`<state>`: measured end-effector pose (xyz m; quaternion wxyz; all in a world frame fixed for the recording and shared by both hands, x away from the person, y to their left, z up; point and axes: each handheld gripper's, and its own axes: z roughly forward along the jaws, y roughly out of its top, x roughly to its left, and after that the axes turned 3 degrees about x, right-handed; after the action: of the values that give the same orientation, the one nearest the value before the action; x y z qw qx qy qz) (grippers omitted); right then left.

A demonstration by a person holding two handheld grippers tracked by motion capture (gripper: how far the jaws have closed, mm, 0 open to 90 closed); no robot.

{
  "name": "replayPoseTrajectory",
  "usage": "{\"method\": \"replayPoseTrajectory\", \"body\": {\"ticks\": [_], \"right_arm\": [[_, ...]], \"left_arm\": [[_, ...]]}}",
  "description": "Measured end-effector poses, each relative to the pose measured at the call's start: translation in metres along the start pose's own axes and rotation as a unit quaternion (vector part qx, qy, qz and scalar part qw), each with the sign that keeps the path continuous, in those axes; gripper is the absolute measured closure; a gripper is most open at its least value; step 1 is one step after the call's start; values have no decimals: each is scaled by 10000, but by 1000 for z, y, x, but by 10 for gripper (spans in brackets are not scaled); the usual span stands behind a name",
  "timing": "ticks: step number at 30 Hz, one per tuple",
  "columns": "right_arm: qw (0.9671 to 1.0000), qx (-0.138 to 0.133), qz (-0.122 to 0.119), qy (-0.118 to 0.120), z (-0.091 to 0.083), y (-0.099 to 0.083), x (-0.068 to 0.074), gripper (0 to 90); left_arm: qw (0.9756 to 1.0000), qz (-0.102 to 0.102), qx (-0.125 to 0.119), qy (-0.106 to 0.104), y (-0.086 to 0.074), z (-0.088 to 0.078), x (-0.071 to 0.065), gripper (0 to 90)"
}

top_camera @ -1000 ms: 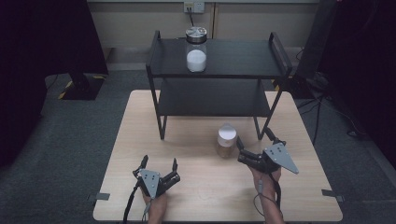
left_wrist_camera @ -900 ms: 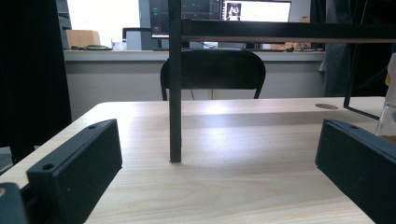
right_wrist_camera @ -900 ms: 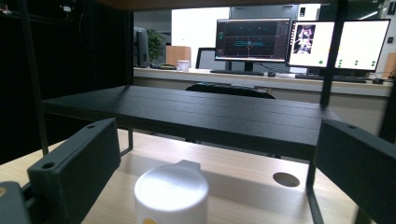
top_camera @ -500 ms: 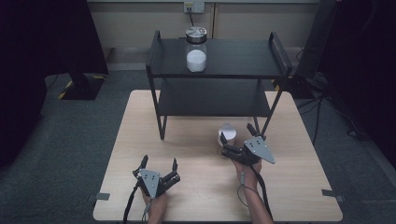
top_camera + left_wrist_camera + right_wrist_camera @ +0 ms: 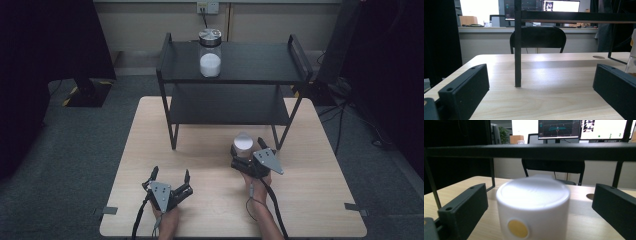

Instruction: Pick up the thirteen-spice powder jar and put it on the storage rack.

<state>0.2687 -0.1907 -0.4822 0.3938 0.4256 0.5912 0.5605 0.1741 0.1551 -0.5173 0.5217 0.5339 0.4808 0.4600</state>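
Though wide-jawed, right hand-held gripper (image 5: 246,149) astride jar (image 5: 243,143).

From where I stand, both forearms reach in from the near edge. The left hand (image 5: 167,216) holds the left gripper (image 5: 170,177) low over the near part of the table, jaws spread wide apart and pointing forward. The right hand (image 5: 256,176) holds the right gripper (image 5: 246,145) farther forward, its jaws also wide apart, its grey three-cornered plate (image 5: 267,161) facing up, cable trailing back along the forearm.
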Motion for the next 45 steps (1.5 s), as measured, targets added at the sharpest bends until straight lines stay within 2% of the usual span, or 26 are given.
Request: {"method": "replayPoseTrajectory", "body": {"ticks": [6, 8, 16, 22, 30, 36, 45], "right_arm": [[10000, 49, -24, 54, 3, -7, 2, 74], [10000, 20, -28, 4, 2, -10, 4, 90], [9999, 118, 102, 20, 2, -11, 3, 153], [9998, 157, 56, 58, 2, -11, 3, 202], [9997, 222, 98, 68, 3, -13, 2, 226], [9998, 166, 96, 64, 3, -15, 2, 283], [9998, 175, 47, 87, 2, -14, 1, 292]], "left_arm": [[10000, -62, -3, 5, 0, 0, 1, 0], [10000, -85, -9, 5, 0, 0, 1, 0], [10000, -2, -2, -3, 0, 0, 0, 0], [10000, 9, 1, 0, 0, 0, 0, 0], [10000, 11, -1, 22, 0, 0, -1, 0], [10000, 14, 1, 23, 0, 0, -1, 0], [10000, 12, -2, 23, 0, 0, -1, 0]]}}
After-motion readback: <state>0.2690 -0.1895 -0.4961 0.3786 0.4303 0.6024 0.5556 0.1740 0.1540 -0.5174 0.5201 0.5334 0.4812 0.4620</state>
